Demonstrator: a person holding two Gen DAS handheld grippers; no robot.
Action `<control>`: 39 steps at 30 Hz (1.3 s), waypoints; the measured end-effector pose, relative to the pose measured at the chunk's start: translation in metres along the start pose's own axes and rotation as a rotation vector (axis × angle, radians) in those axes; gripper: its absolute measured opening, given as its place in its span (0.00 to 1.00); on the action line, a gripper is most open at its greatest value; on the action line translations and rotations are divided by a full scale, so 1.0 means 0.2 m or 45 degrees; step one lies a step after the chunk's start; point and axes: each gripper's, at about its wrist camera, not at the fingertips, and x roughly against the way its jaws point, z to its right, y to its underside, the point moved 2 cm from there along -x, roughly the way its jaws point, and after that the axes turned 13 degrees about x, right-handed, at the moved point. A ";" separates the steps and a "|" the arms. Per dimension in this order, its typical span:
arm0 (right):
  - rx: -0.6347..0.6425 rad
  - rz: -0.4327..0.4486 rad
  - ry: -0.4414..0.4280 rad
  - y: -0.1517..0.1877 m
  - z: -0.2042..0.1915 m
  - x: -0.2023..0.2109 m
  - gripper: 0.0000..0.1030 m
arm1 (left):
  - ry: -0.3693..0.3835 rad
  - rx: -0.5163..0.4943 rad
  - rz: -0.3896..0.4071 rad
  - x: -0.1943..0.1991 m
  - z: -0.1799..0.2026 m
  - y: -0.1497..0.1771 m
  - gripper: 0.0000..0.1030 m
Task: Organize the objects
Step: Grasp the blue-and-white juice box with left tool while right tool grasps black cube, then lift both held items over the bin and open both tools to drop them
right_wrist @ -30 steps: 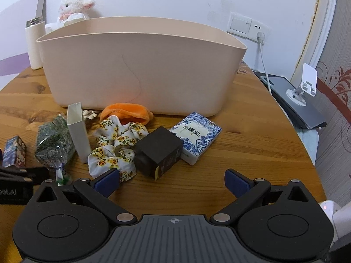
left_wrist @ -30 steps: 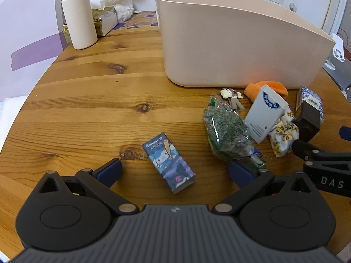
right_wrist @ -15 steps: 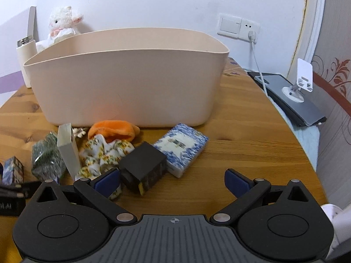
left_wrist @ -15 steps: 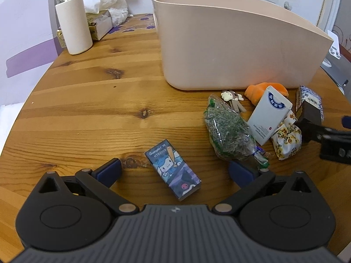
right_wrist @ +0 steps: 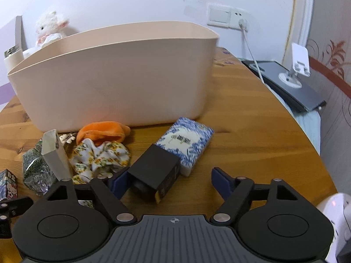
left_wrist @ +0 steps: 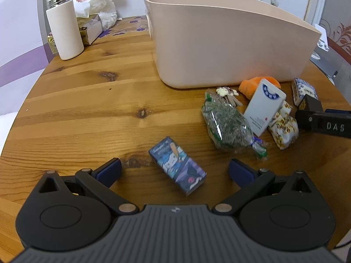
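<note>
- The right claw point(right_wrist: 169, 179) is pointing down at a slant over the wooden worktop point(right_wrist: 252, 135). Its jaws have just been closing in but are still standing apart. The black box point(right_wrist: 154, 173) is lying between them, hard against the left pad at 9 o'clock and clear of the right pad at 3 o'clock.
- The left claw point(left_wrist: 174, 169) is also tilting downward, its jaws spread wide and gripping nothing. The cartoon-printed carton point(left_wrist: 177, 166) is lying flat on the worktop between its pads, touching neither.
- The beige bin point(right_wrist: 118, 74) is standing at 12 o'clock from both claws. Only bare inner wall is showing, and its floor is hidden from here.
- The loose things are lying outside the bin, in front of its near wall: an orange cloth point(right_wrist: 103, 131), a floral scrunchie point(right_wrist: 101, 157), a blue-and-white patterned packet point(right_wrist: 186, 142) touching the black box's far end, a white carton point(left_wrist: 264, 106) standing tilted, and a clear bag of green stuff point(left_wrist: 226, 125).
- At 10 o'clock from the left claw, a white flask point(left_wrist: 64, 29) is standing upright near a plush lamb point(left_wrist: 94, 0).
</note>
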 end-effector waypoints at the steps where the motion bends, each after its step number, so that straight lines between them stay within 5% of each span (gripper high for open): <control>1: -0.006 -0.006 0.004 0.01 0.01 0.00 0.76 | 0.002 -0.002 -0.001 0.01 -0.01 0.00 1.00; 5: -0.024 -0.003 0.030 0.03 0.04 0.00 0.65 | -0.001 0.008 0.004 0.01 -0.03 0.00 0.96; 8: -0.019 0.012 0.025 0.01 0.03 -0.01 0.52 | -0.015 0.030 0.026 0.02 -0.03 -0.02 0.82; 11: -0.002 0.029 0.019 0.00 0.00 -0.01 0.38 | -0.016 0.045 0.039 0.02 -0.04 -0.05 0.54; 14: 0.023 0.041 0.012 0.01 -0.02 0.00 0.37 | -0.001 0.051 0.034 0.03 -0.03 -0.06 0.24; 15: 0.027 0.044 0.006 0.01 -0.03 0.01 0.29 | 0.004 0.055 0.030 0.03 -0.03 -0.06 0.24; 22: 0.043 0.100 0.023 0.04 -0.03 0.18 0.29 | 0.054 0.102 0.023 0.08 -0.04 -0.05 0.24; 29: 0.044 0.237 0.034 -0.06 -0.01 0.41 0.29 | 0.106 0.067 0.184 0.31 -0.02 -0.17 0.24; 39: 0.096 0.476 0.083 -0.43 0.00 0.56 0.29 | 0.146 0.006 0.392 0.45 0.12 -0.49 0.24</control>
